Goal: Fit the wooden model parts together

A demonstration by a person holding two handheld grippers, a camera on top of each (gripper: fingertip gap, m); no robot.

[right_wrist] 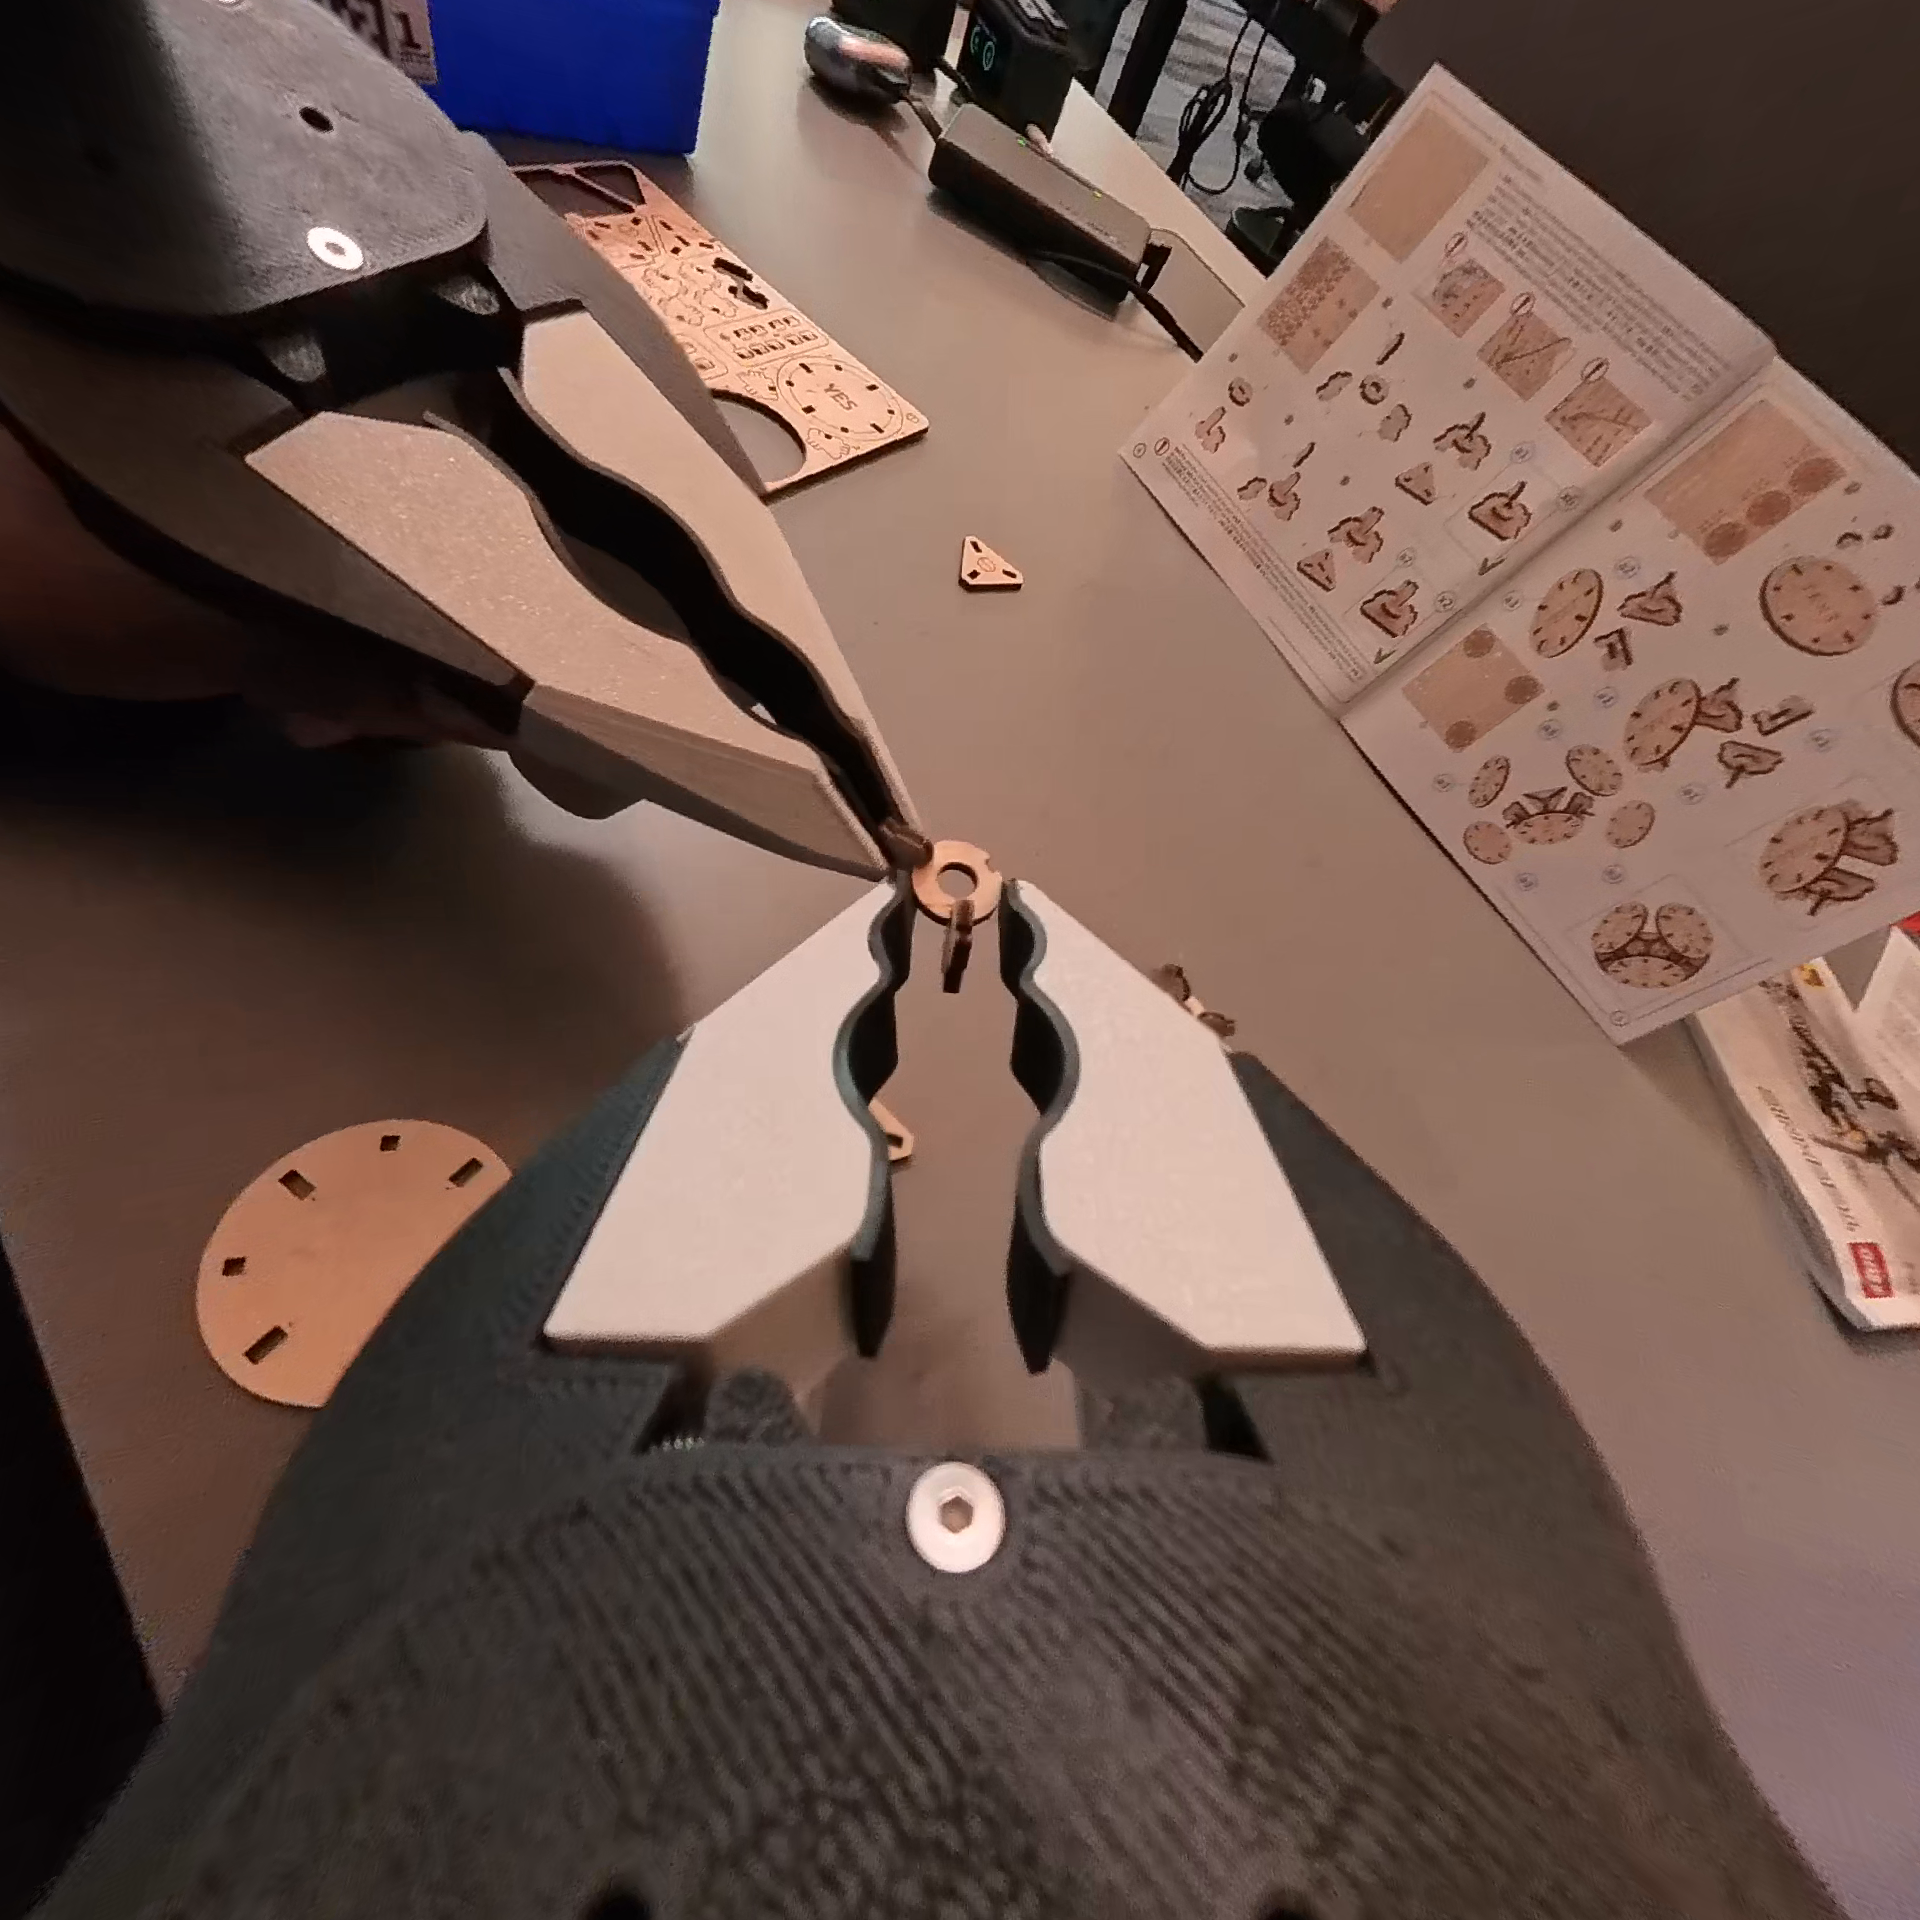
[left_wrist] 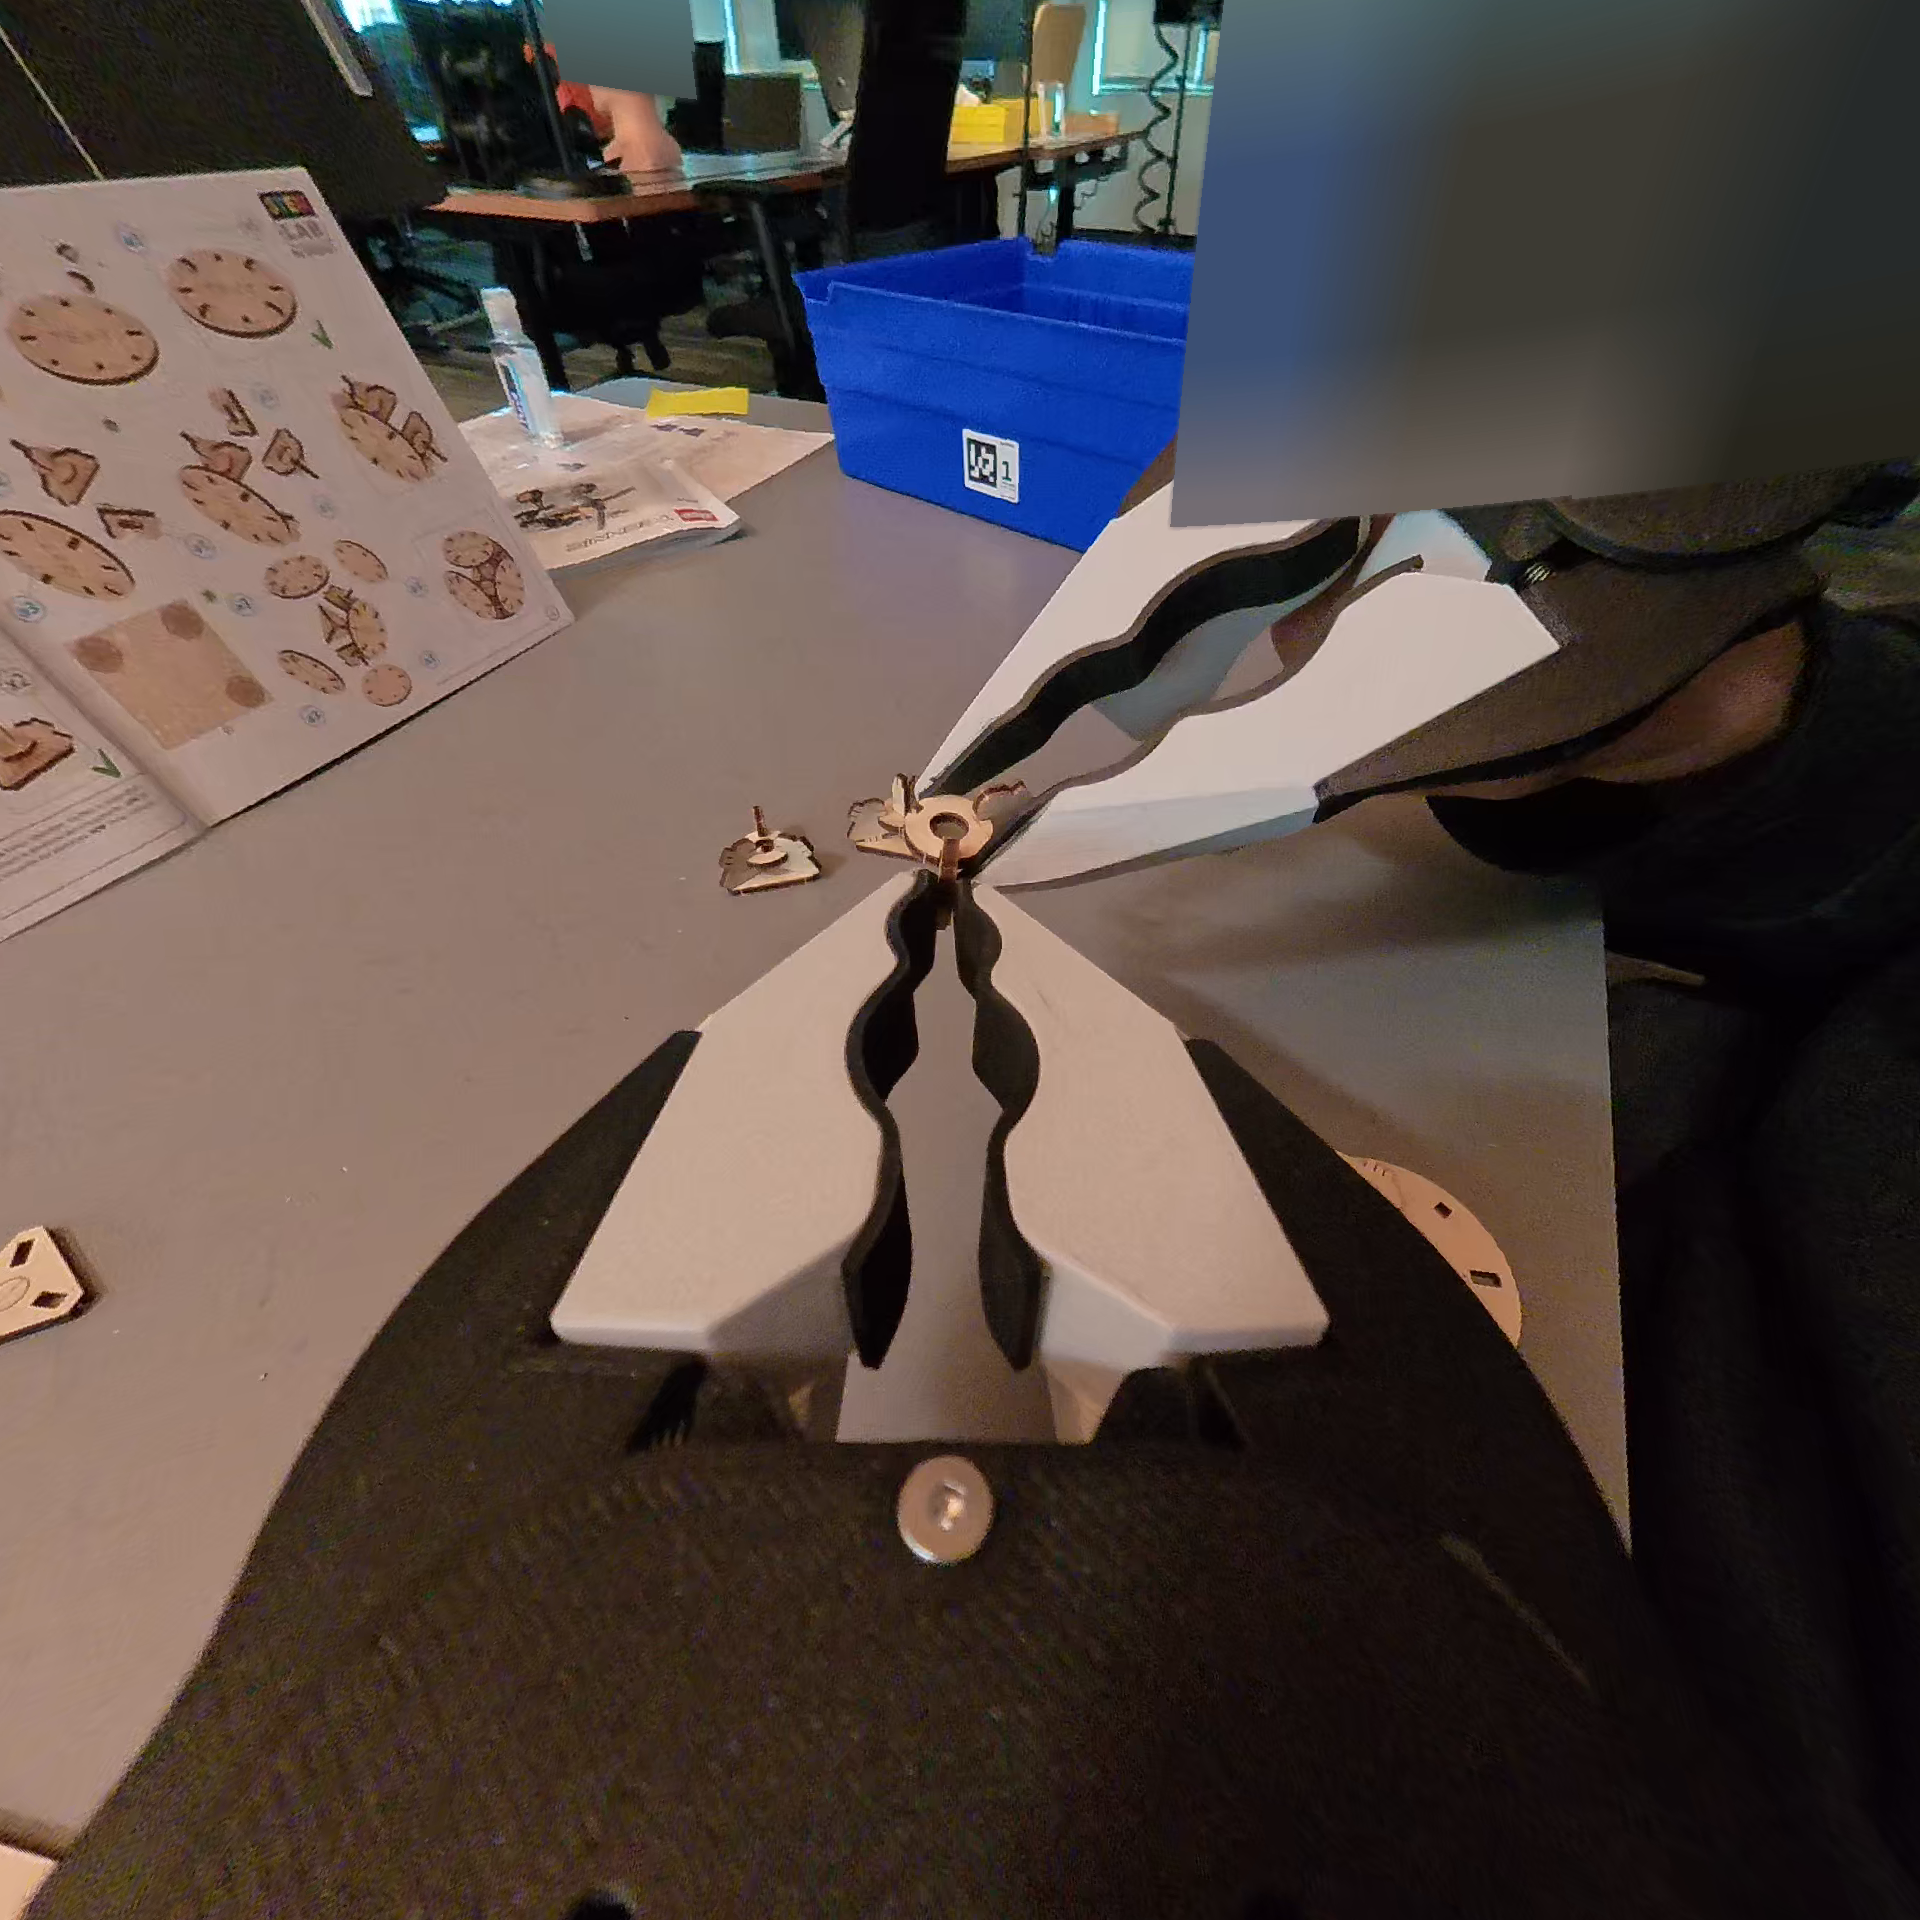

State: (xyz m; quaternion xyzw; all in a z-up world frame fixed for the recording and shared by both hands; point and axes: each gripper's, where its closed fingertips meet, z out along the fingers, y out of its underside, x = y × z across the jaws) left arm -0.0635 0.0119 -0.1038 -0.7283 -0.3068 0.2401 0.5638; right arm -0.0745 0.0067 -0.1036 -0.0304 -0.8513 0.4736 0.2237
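**A:** First, the left wrist view. What has the left gripper got?

**B:** Its jaws are closed to a sliver on a small wooden peg. The peg stands at the near rim of the wooden ring. The right gripper reaches in from the upper right and its tips meet the ring, so the ring hangs above the grey table, where the two tools meet.

**A:** And around it?

**B:** Two small wooden sub-assemblies lie on the table, one just behind the ring and one to its left. Farther off are the open instruction booklet and a blue bin.

**A:** Next, the right wrist view?

**B:** The right gripper is only narrowly parted, and its fingertips bear on opposite edges of the ring. Holding it by the rim probably keeps the centre hole and the notches clear. A slim wooden piece hangs from the ring's near edge, between the fingers. The left gripper touches the ring's far-left rim with something small and dark in its tip.

**A:** Nearby parts?

**B:** A slotted disc, a triangular piece and a punched-out parts sheet lie well apart from the ring, likely laid out within reach.
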